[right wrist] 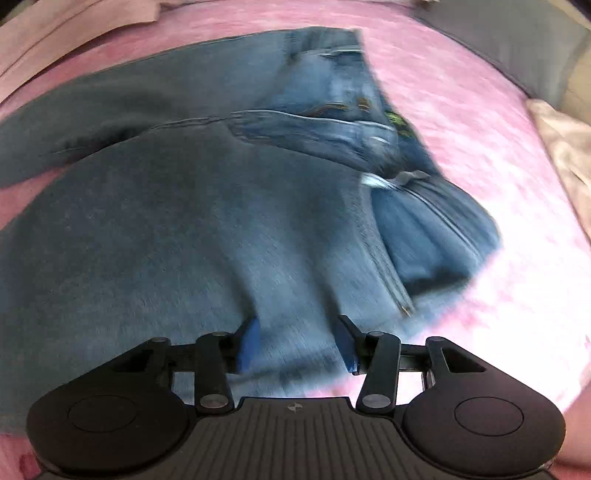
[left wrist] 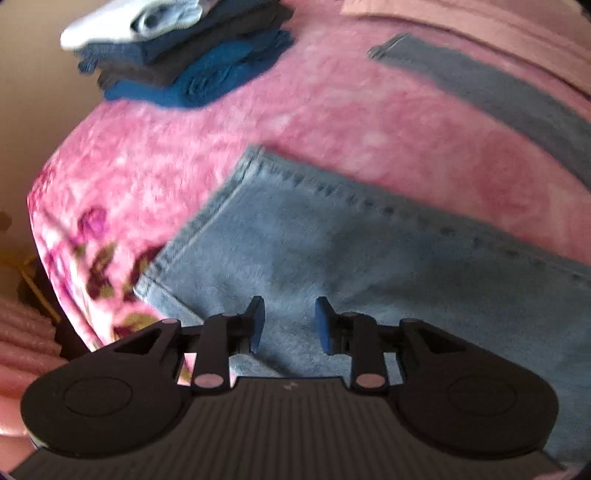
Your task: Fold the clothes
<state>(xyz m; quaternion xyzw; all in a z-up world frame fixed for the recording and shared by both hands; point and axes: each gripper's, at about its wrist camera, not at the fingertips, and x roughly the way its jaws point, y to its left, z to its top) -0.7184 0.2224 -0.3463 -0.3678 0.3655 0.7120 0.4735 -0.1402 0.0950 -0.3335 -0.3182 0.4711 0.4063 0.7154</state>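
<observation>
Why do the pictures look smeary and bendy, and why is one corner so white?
Left wrist view: motion blur smears the jeans and clothes pile; the fisheye lens bends the pink blanket. Right wrist view: the jeans' waistband is streaked, and bright glare washes the blanket white at lower right.

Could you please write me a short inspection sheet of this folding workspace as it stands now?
Surface: pink blanket with a flower print near its left edge, covering a bed.
Job's things: blue jeans lie spread on the blanket; a leg hem shows in the left view, the waist end in the right view, rumpled.
Clutter: stack of folded clothes at the far left; a grey strip of cloth beyond the jeans.
Grippers: left gripper open over the leg, holding nothing; right gripper open over the denim, holding nothing.
Cables: nothing seen.
Surroundings: pale pink bedding at the far edge; both views are blurred.
</observation>
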